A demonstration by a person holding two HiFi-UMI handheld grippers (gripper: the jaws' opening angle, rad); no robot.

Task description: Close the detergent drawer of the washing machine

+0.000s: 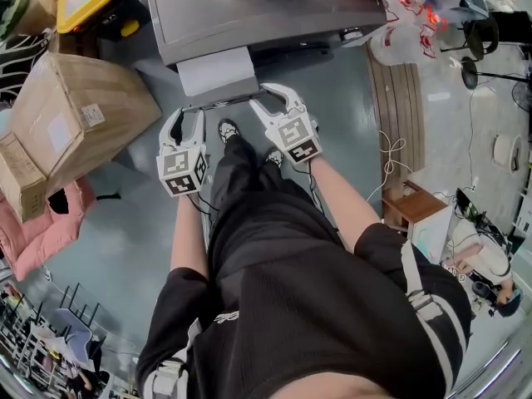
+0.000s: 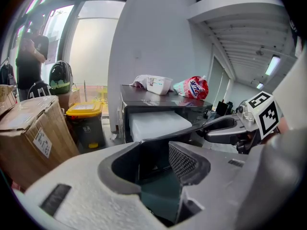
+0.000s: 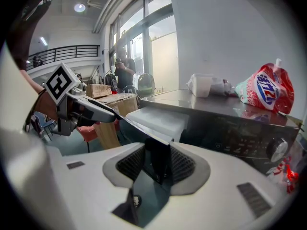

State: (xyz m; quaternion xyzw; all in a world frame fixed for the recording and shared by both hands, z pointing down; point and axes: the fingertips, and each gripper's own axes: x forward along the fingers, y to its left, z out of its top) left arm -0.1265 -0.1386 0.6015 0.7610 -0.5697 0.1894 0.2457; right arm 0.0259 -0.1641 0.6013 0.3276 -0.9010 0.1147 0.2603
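Observation:
The dark washing machine (image 1: pixel 266 7) stands ahead with its detergent drawer (image 1: pixel 216 71) pulled out, white inside. The drawer's thin dark front panel (image 1: pixel 223 100) runs across between both grippers. My left gripper (image 1: pixel 188 115) is at the panel's left end; in the left gripper view the panel fills the gap between its jaws (image 2: pixel 153 162). My right gripper (image 1: pixel 273 91) is at the panel's right end, and the right gripper view shows the panel's edge clamped between its mesh pads (image 3: pixel 157 164). The drawer (image 3: pixel 158 119) juts toward me.
A big cardboard box (image 1: pixel 75 115) and a yellow-lidded bin (image 1: pixel 91 2) stand left of the machine. On its top are a white tub (image 2: pixel 159 84) and a red detergent bag (image 3: pixel 266 90). A wooden stool (image 1: pixel 411 206) is at right. A person (image 2: pixel 29 56) stands far off.

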